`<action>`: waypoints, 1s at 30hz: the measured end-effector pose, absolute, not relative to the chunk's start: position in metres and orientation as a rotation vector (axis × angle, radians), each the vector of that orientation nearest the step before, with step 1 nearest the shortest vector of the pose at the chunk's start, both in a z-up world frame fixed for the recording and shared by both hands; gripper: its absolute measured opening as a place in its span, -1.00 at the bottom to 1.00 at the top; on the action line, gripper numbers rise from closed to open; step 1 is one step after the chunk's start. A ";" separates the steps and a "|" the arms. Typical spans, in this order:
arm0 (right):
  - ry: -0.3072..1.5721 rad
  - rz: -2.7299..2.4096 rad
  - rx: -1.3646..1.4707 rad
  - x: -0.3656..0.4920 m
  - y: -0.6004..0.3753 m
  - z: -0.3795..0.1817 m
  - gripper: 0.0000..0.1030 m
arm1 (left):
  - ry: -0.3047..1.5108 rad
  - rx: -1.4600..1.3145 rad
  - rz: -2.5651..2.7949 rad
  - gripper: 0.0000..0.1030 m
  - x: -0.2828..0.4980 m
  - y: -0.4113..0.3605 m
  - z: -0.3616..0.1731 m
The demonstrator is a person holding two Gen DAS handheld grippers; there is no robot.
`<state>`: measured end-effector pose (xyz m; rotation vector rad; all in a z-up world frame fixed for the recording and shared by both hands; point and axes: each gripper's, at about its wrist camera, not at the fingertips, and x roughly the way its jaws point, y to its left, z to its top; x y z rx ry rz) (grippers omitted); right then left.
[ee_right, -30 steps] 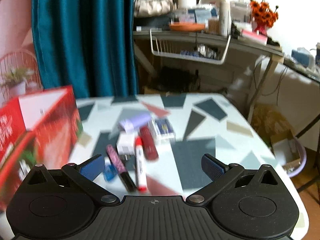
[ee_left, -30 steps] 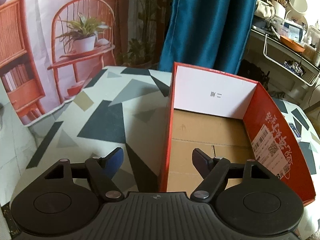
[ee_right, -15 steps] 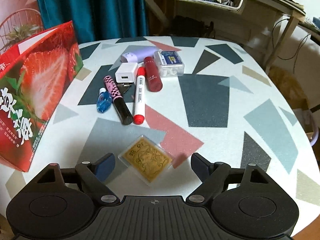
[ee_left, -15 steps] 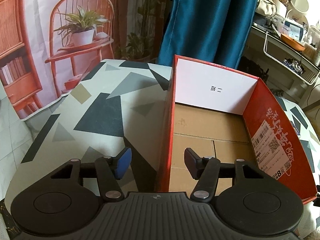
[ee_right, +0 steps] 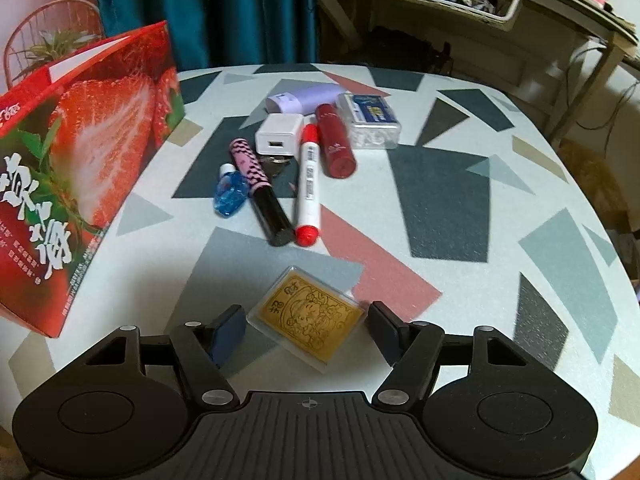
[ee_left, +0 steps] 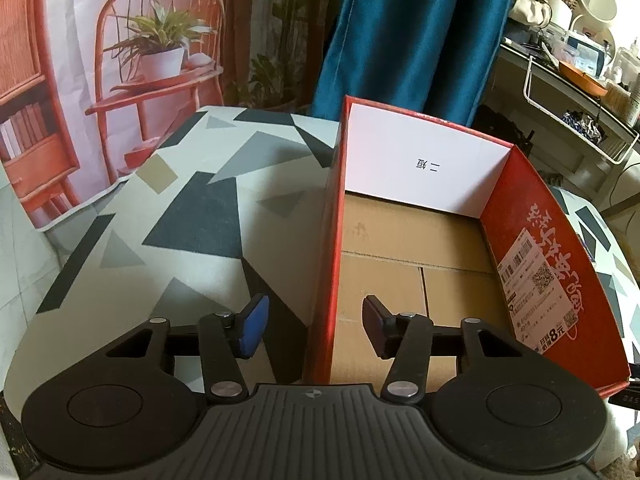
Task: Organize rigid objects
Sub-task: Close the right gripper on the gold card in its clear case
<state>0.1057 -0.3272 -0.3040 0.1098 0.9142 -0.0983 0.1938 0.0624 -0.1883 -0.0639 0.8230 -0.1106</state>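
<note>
Gold card (ee_right: 306, 318): it lies flat on the patterned table (ee_right: 448, 208), in a clear case, turned at an angle, right between the pads of my right gripper.
Right gripper (ee_right: 306, 330): I am closing its jaws around the gold card; a narrow gap shows on the left side, and on the right the pad looks just beside the card's corner, though I cannot tell if it touches.
Left gripper (ee_left: 314, 326): I am closing its jaws with the near left wall of the red box between them; both pads stand clear of the wall.
Red box (ee_left: 536, 216): open on top, brown cardboard floor, white inner end wall, a shipping label on the inner right wall; nothing lies inside it. In the right wrist view its strawberry-printed outer side (ee_right: 80, 152) stands at the left edge of the table.
Pile beyond the card: a red-capped white marker (ee_right: 308, 184), a pink-and-black tube (ee_right: 260, 192) and a small blue bottle (ee_right: 230, 190) lie side by side, the bottle touching the tube.
Farther back: a white charger block (ee_right: 280, 136), a dark red tube (ee_right: 335, 142), a lilac case (ee_right: 306, 98) and a clear plastic box with a blue label (ee_right: 370, 120) sit close together.
Under the charger: something dark and metallic, too hidden for me to name.
Background: a teal curtain (ee_left: 416, 36) hangs behind the table.
</note>
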 end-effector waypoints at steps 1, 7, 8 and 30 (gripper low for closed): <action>0.913 -0.090 0.106 0.107 -0.325 -0.304 0.27 | 0.826 -0.067 -0.109 0.04 0.193 0.063 -0.189; 0.906 -0.035 0.078 0.120 -0.310 -0.304 0.25 | 0.844 -0.073 -0.085 -0.18 0.193 0.066 -0.191; 0.904 -0.027 0.072 0.123 -0.308 -0.304 0.25 | 0.843 -0.071 -0.076 -0.22 0.193 0.066 -0.191; 0.854 0.090 0.005 0.168 -0.277 -0.309 0.30 | 0.766 -0.048 -0.113 -0.80 0.187 0.057 -0.186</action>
